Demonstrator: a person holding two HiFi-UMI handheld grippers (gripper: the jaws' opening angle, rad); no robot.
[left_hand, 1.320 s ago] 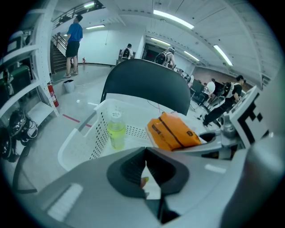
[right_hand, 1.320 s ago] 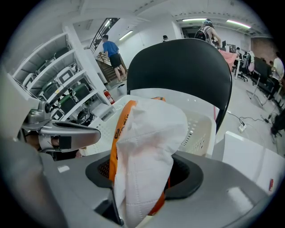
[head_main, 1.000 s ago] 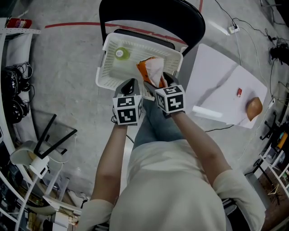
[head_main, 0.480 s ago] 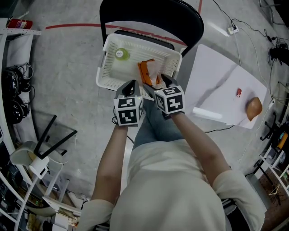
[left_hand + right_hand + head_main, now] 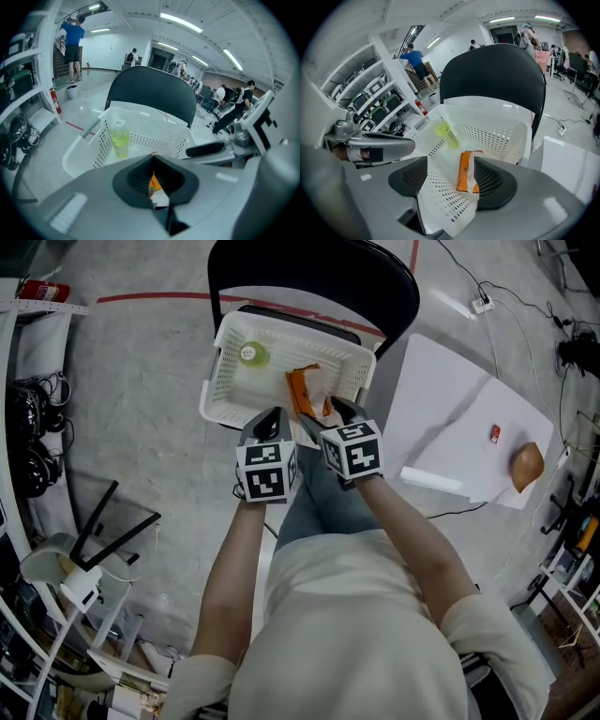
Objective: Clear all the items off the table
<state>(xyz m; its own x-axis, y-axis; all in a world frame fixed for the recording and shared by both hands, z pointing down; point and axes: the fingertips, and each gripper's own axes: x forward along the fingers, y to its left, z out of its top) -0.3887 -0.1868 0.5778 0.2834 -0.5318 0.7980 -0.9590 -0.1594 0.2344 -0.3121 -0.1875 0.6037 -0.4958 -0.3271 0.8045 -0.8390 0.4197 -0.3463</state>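
The orange packet [image 5: 467, 171], up at the right gripper [image 5: 449, 177] a second ago, now lies loose in the white basket [image 5: 221, 381], those jaws apart though just narrowing, the left gripper's [image 5: 153, 164] pressed together.

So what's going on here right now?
A person with a gripper in each hand is loading a white basket on a black chair. A green bottle and an orange packet lie in it. The right gripper hangs over the packet, jaws apart and just closing a little, nothing gripped; the left gripper is shut. A brown item and a small red item sit on the table.
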